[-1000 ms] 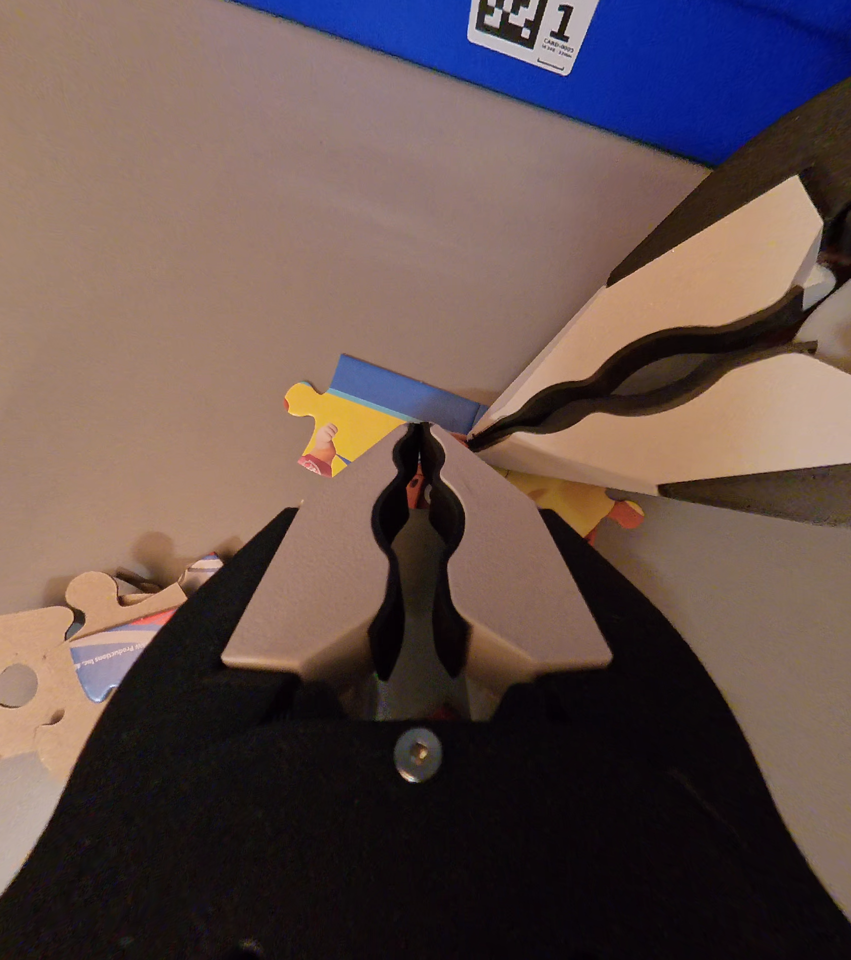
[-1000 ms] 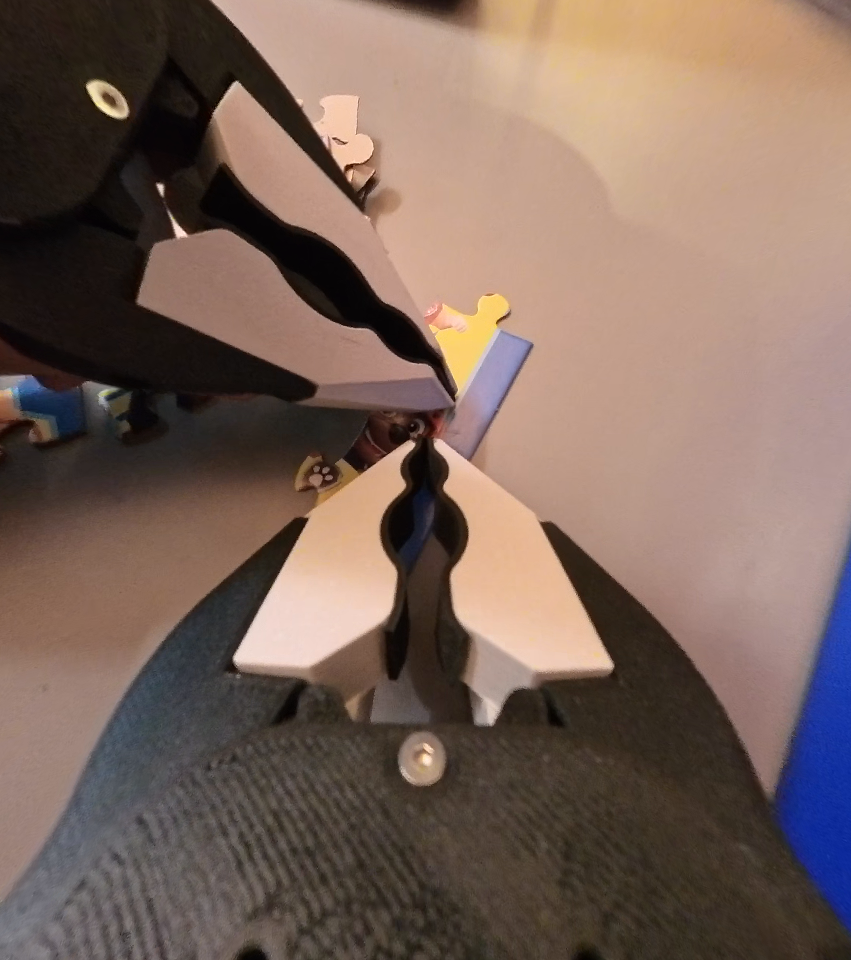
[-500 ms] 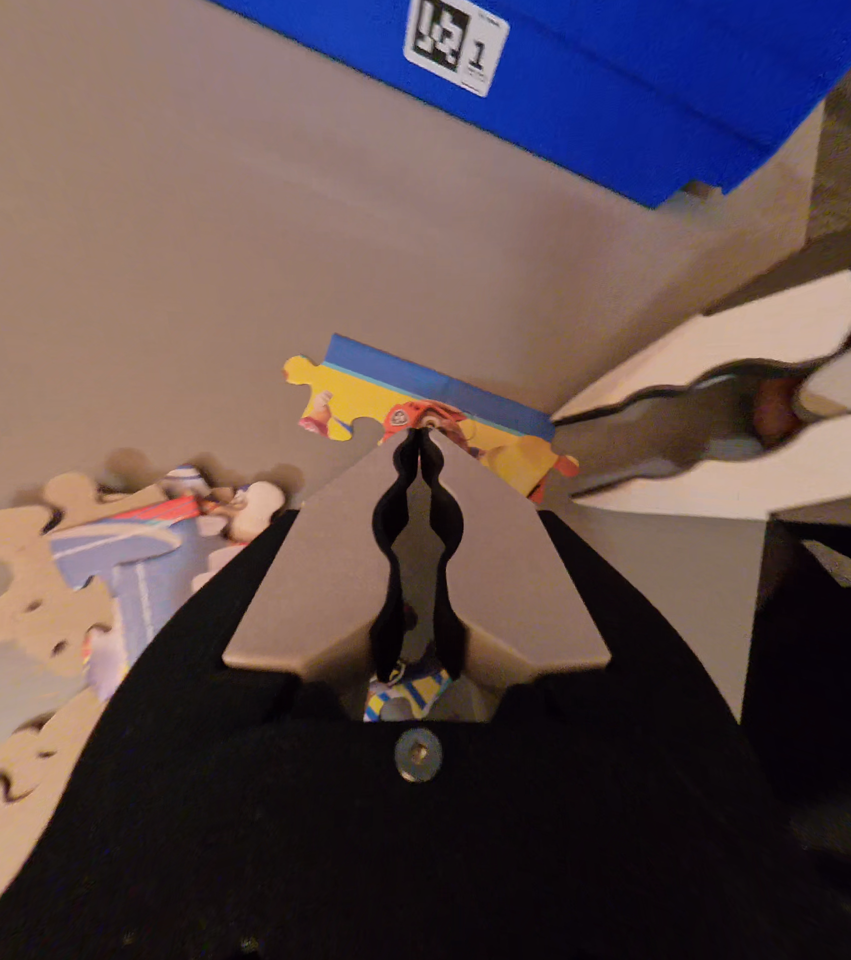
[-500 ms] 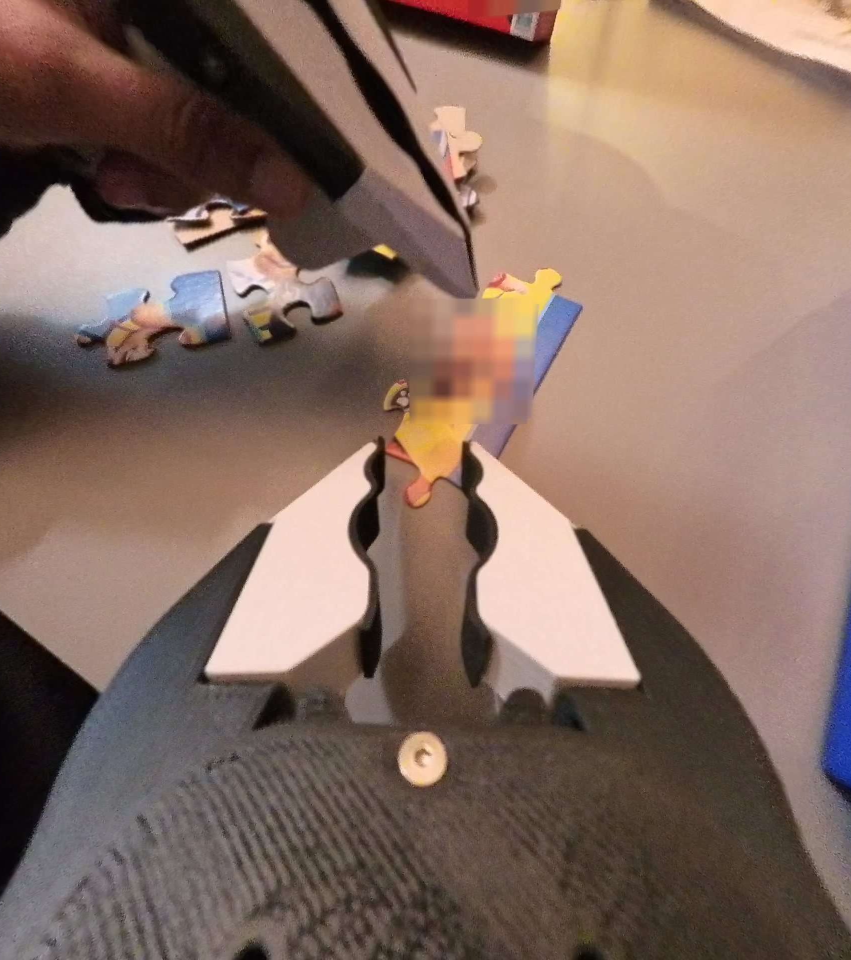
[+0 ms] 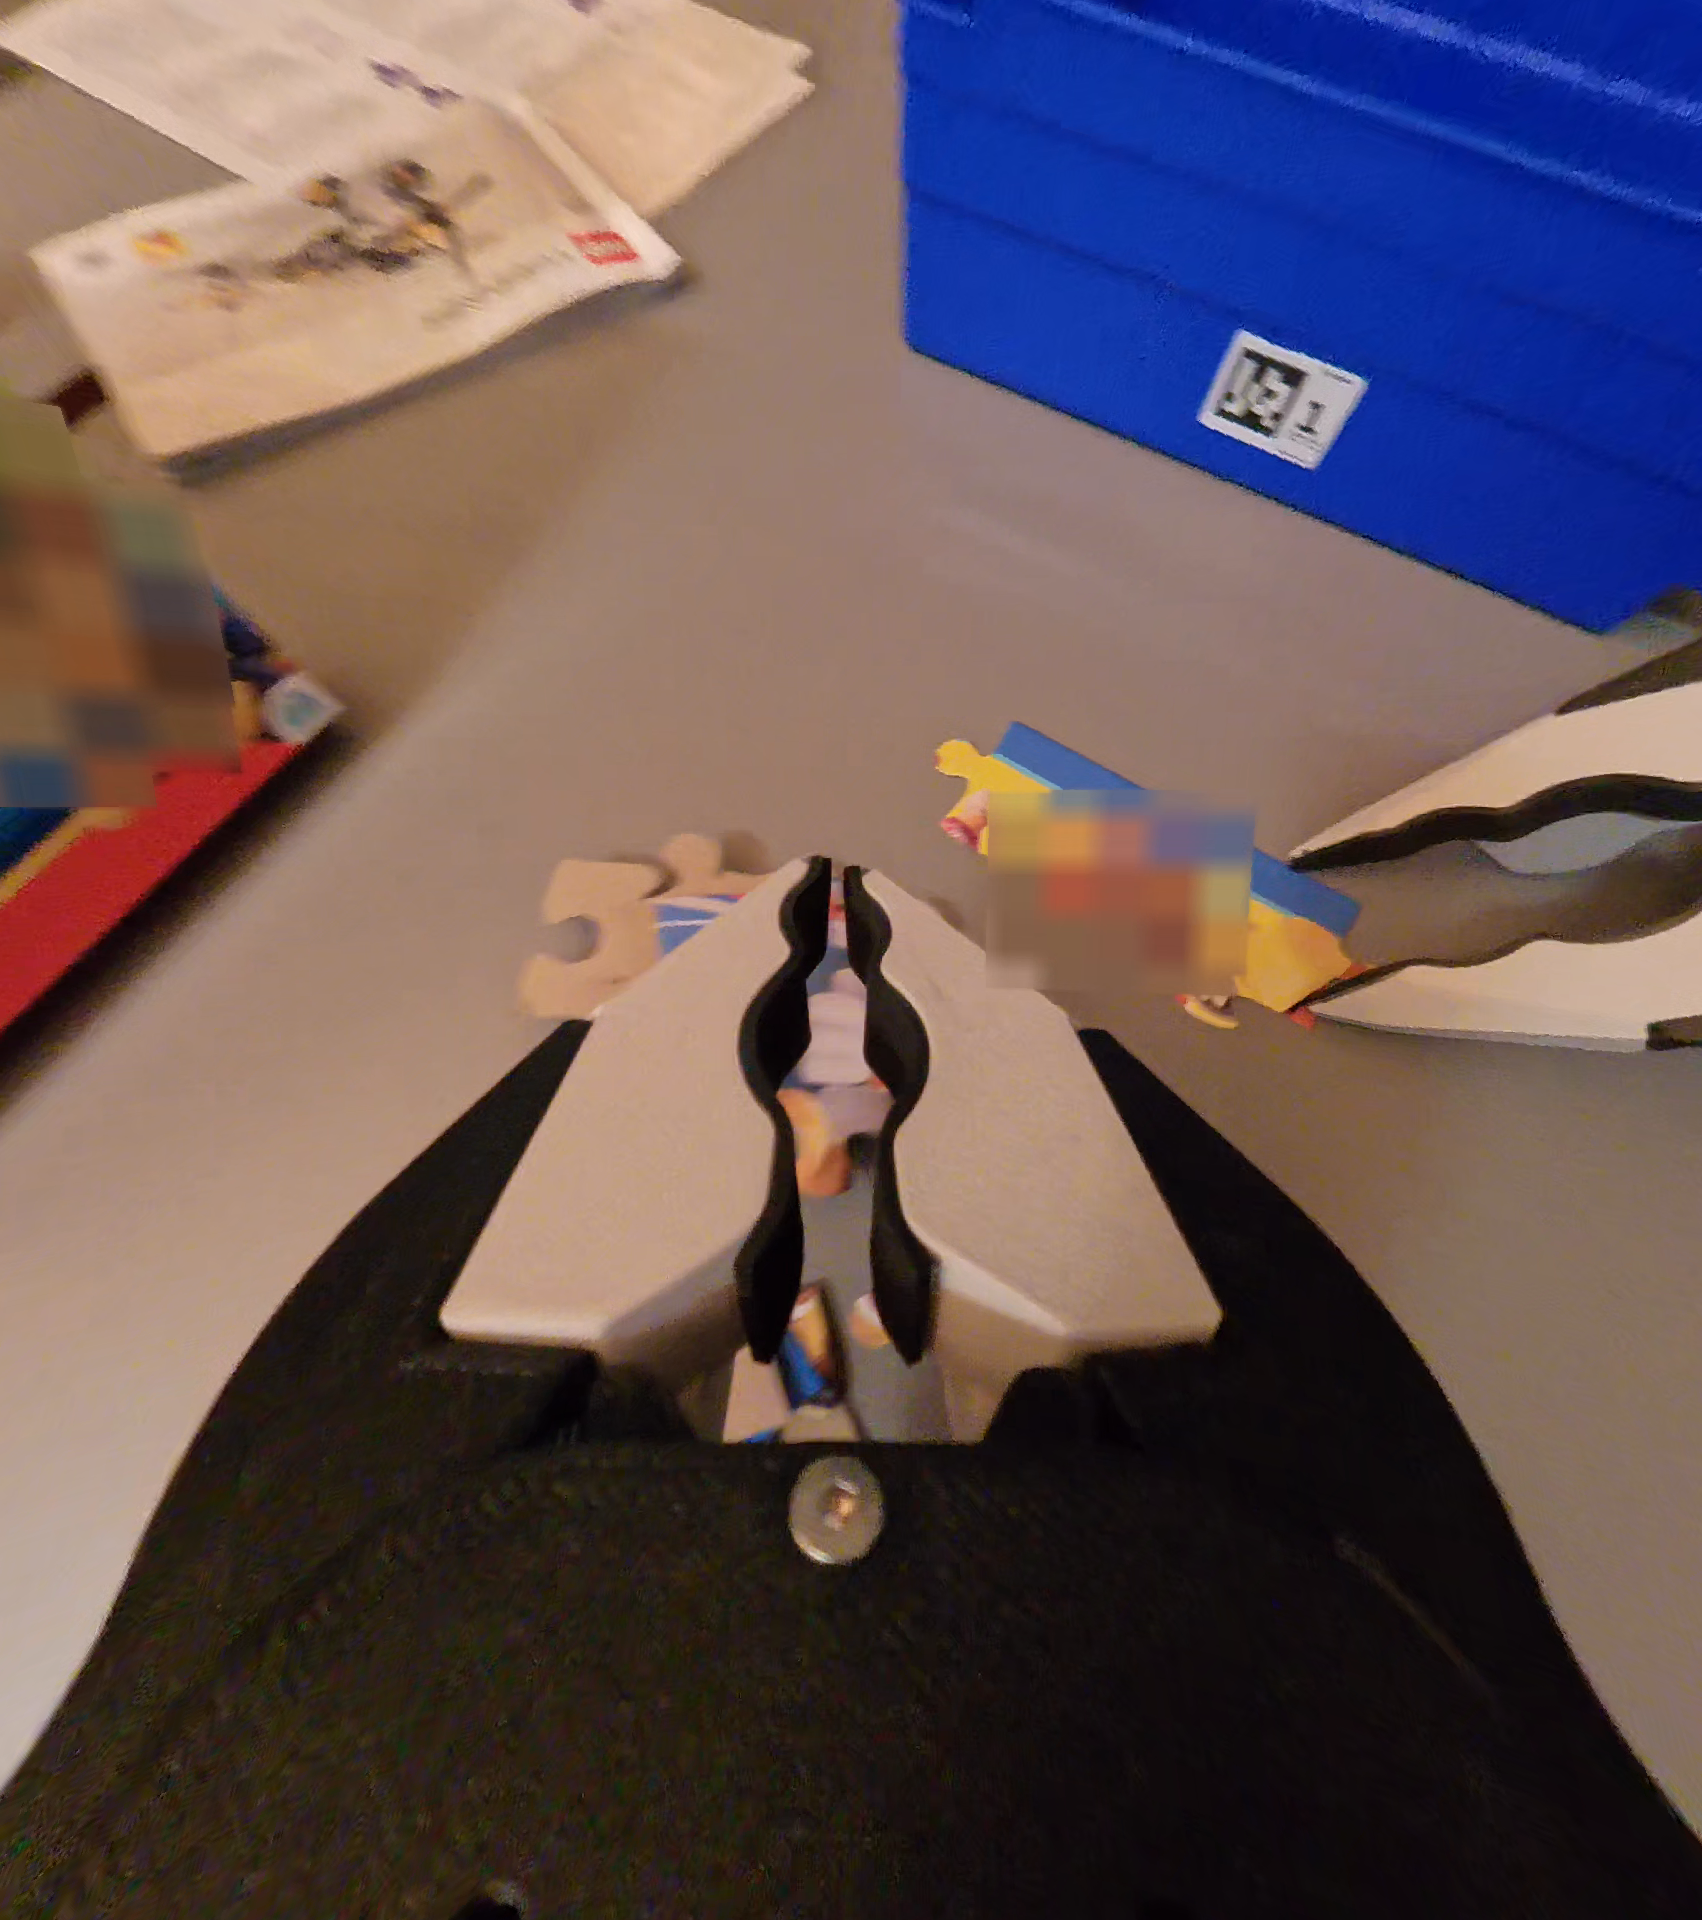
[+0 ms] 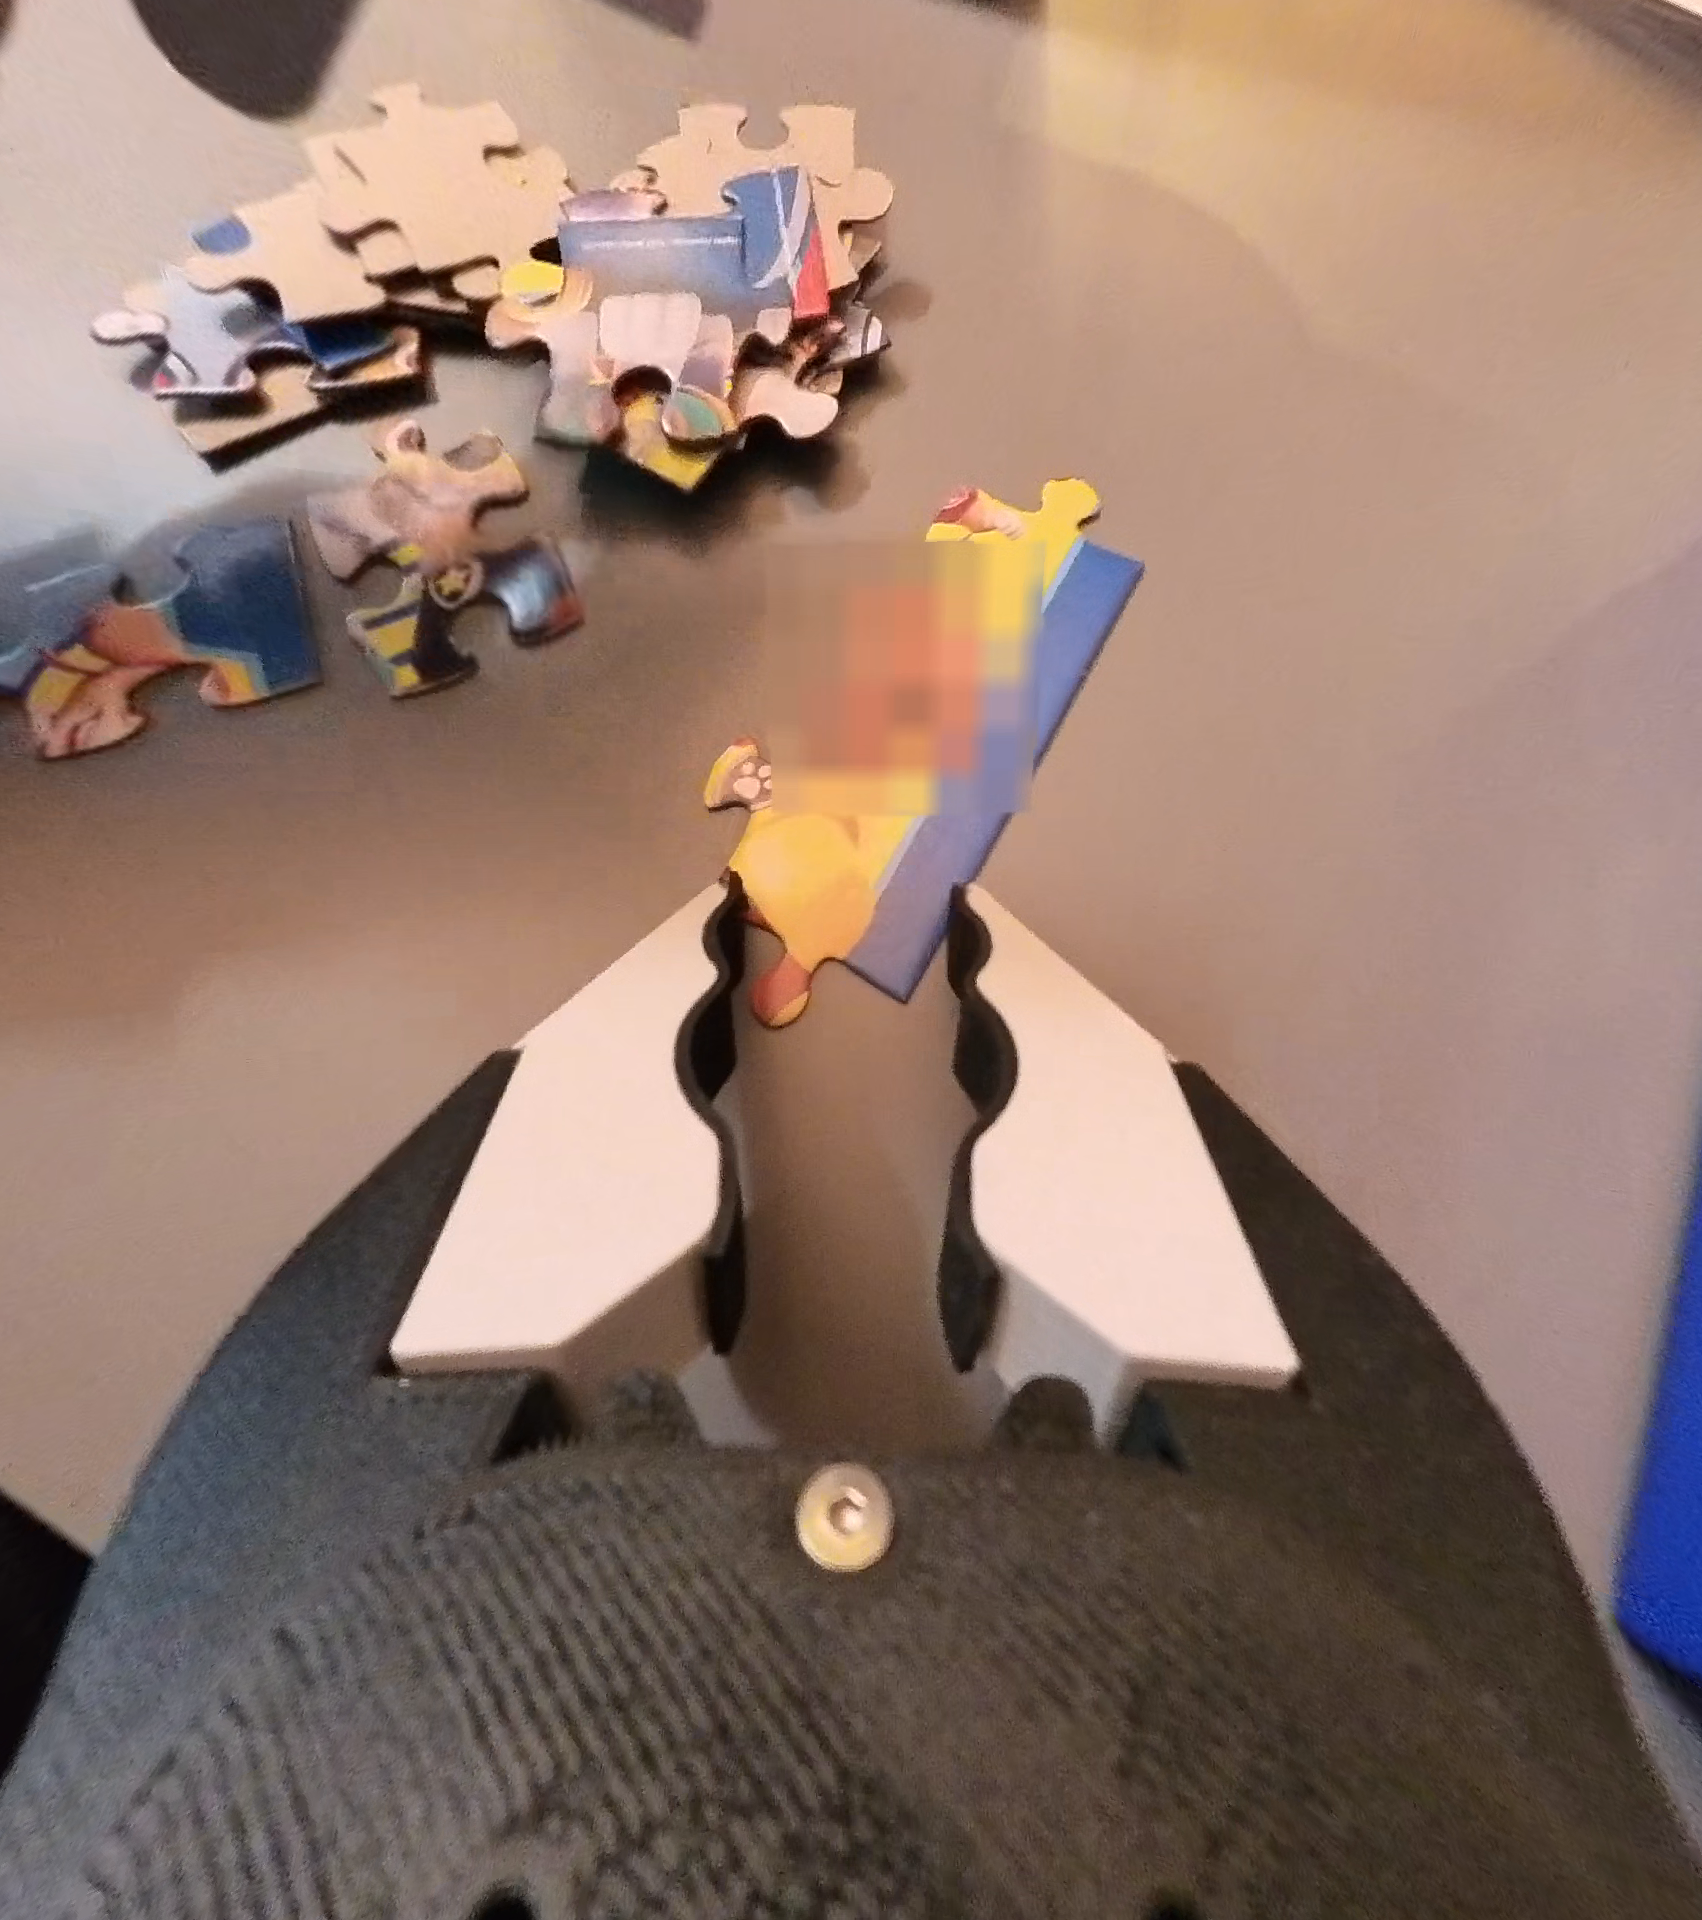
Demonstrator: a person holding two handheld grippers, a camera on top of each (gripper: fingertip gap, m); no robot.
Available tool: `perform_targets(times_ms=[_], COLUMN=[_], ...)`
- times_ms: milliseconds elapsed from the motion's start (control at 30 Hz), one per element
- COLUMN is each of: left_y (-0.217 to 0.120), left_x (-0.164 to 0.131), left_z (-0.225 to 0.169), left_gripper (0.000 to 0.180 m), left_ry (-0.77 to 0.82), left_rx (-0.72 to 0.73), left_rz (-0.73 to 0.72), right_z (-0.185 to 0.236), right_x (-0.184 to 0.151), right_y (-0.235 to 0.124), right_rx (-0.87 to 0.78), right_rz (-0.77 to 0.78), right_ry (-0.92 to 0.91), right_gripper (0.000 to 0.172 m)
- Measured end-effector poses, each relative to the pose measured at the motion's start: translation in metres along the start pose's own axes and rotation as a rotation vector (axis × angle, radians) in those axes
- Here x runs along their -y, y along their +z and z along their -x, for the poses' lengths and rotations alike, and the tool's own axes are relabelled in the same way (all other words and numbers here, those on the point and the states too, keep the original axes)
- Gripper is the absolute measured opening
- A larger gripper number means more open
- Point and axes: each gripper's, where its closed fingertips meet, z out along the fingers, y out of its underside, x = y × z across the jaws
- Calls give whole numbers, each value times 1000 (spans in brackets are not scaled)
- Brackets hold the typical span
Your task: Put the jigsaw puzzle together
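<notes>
Since the earlier frame: the left tongs [image 5: 834, 878] have drawn back and leftward off the flat yellow-and-blue cardboard jigsaw section [image 6: 972, 831], and the right tongs [image 6: 847, 914] have gone from closed to spread wide. Left tongs now: black wavy pads all but meeting at the tips, nothing between them. They hover above a loose heap of cardboard jigsaw pieces [image 6: 618, 291], some picture-up, some showing plain tan backs. One tan face-down piece [image 5: 587, 935] shows just left of the tips. Right tongs now: jaws apart, straddling the near end of the yellow-and-blue section, which lies flat on the grey worktop [image 5: 618, 623]. Its yellow lobe sits by the left pad and its blue straight edge by the right pad. Contact at either pad cannot be told, and no squeeze is evident. The section runs away from the right tongs toward the far side, with its knobbed end farthest. It lies to the right of the left tongs, apart from them. Two more loose pieces [image 6: 203, 644] lie far left of the right tongs. A blue plastic box [image 5: 1346, 208] stands on the far right, printed paper booklets [image 5: 359, 270] lie far left, and a red flat board or lid [image 5: 47, 914] sits at the left edge.
</notes>
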Motion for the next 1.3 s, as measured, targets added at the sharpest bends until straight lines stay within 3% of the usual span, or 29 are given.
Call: perform_targets(times_ms=[200, 467, 633, 833, 967, 1133, 1300], left_y=[-36, -52, -66, -72, -79, -83, -87], left_x=[-16, -30, -24, -22, -16, -18, -17], left_z=[54, 71, 80, 80, 80, 84, 88], left_gripper=[1, 5, 5, 5, 4, 4, 3], left_ry=[-26, -144, -121, -114, -86, -81, -103], left_rx=[136, 63, 117, 120, 145, 176, 178], left_rz=[-76, -101, -168, -236, -301, -335, -368], right_z=[-15, -29, 10, 33, 39, 42, 63], right_x=[15, 32, 69, 89, 81, 79, 100], right_y=[17, 19, 21, 54, 77, 83, 76], right_rx=[2, -15, 128, 128, 103, 18, 117], right_rz=[6, -2, -155, -123, -12, 18, -61], right_ry=[-14, -32, 25, 22, 29, -69, -56], right_gripper=[34, 38, 40, 55, 74, 64, 64])
